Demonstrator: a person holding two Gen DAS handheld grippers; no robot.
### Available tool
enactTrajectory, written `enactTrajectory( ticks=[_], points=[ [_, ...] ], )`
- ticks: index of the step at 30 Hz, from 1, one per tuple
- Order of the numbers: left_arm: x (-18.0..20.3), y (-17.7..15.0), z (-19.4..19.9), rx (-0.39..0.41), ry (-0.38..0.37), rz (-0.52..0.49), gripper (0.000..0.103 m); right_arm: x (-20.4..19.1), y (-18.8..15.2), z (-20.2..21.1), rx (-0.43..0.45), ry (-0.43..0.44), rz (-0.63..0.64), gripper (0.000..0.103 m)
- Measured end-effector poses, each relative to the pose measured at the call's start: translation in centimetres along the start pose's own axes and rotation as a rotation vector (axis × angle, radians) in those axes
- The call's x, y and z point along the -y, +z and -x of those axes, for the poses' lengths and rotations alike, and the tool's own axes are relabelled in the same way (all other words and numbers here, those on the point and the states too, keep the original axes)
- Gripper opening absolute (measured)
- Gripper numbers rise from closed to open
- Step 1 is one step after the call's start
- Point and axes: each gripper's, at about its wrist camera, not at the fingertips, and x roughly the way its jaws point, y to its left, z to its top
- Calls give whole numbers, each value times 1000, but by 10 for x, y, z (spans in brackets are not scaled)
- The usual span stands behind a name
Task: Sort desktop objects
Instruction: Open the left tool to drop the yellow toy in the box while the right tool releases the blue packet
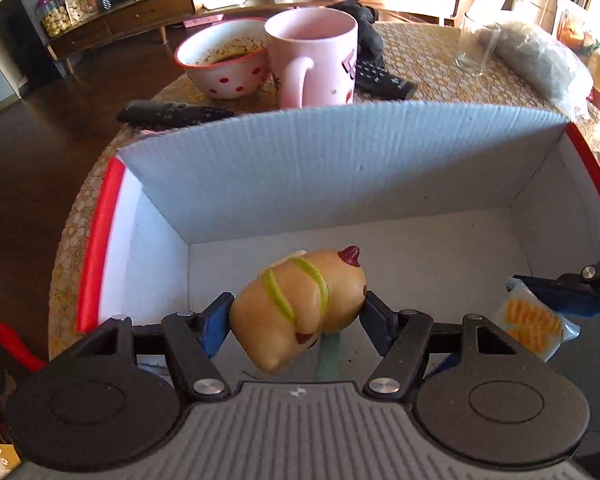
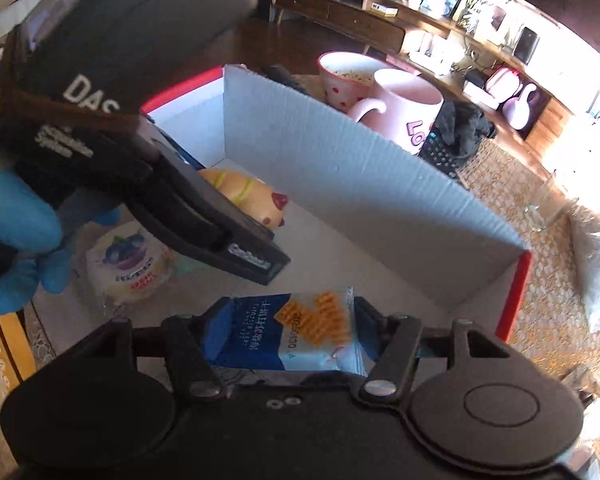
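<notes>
Box [image 1: 340, 168] drop, both sides loaded. Left gripper [image 1: 298, 310] is clamped on the tan squishy toy [image 1: 300, 304], the one with green stripes and dark red tips; it hangs above the box floor, not touching it. Right gripper [image 2: 286, 334] is clamped on the blue cracker packet [image 2: 288, 332], also over the box, toward the near right corner. A round wrapped cake [image 2: 126, 268] with a blueberry print already lies on the box floor, under the left gripper as the right camera sees it.

How I'd finish this step:
- Both tools point steeply down and sit near each other. The left gripper body crosses just above the packet in the right view. Stagger the releases or spread the hands first, so the bodies don't knock.
- Toy: lower until it's near the floor, then open. It looks soft and rounded, so a high drop would likely bounce or roll. Aim for the bare floor toward the back wall, clear of the cake.
- Packet: thin and light, held across its width. Open the jaws fully so the film doesn't cling to a pad, then lift straight up.
- Back wall stands tall, so retreat upward, not forward.

Mug [image 1: 314, 60], spotted bowl [image 1: 224, 60], two remotes [image 1: 172, 112] and a glass [image 1: 476, 46] sit on the surface beyond the box, not yet sorted. The person's blue glove [image 2: 24, 220] shows on the left handle.
</notes>
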Motion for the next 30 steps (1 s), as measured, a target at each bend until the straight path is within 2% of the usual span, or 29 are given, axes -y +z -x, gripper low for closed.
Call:
enactTrajectory(
  ticks=[10, 13, 19, 30],
  points=[
    [-1, 0, -7, -25, -7, 20, 69, 3, -2, -6, -21, 9, -5, 65],
    [-3, 0, -9, -36, -3, 40, 70, 3, -2, -6, -23, 11, -2, 69],
    [-6, -1, -9, -44, -3, 63, 70, 7, -1, -4, -10, 18, -32, 84],
    [-8, -1, -3, -35, -14, 91, 76, 5, -9, 14, 23, 28, -14, 84]
  ],
)
